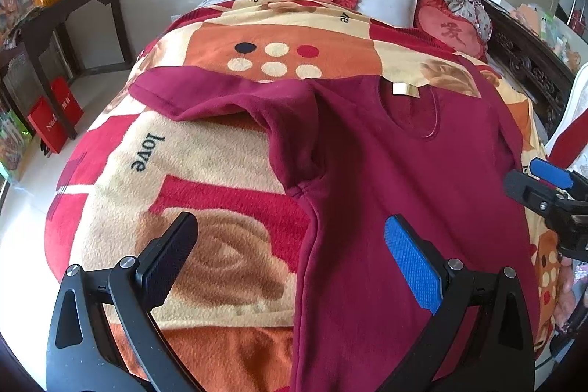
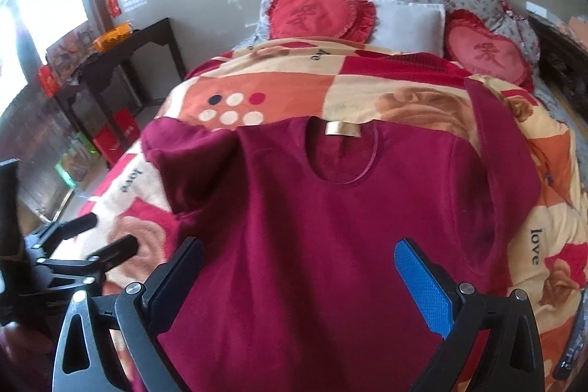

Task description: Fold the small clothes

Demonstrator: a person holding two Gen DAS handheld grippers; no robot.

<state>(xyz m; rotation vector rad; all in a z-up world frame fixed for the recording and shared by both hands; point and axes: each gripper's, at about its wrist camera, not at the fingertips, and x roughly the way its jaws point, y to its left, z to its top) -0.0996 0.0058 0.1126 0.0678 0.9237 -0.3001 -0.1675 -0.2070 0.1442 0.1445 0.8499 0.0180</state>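
Maroon shirt [image 2: 330, 208] lies flat on blanket [image 1: 205, 149] — left tool [image 1: 290, 259] and right tool [image 2: 299, 278] hover over it, wide open, empty.

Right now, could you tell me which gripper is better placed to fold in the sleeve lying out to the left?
Left. The left gripper, open, straddles the shirt's left edge below that sleeve; the right gripper hangs over the body.

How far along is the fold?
Done: the shirt lies flat on the blanket, neck away, sleeves spread out. In hand: nothing; the left tool and right tool are open above the body, touching no cloth. Left: every fold, sleeves and body.
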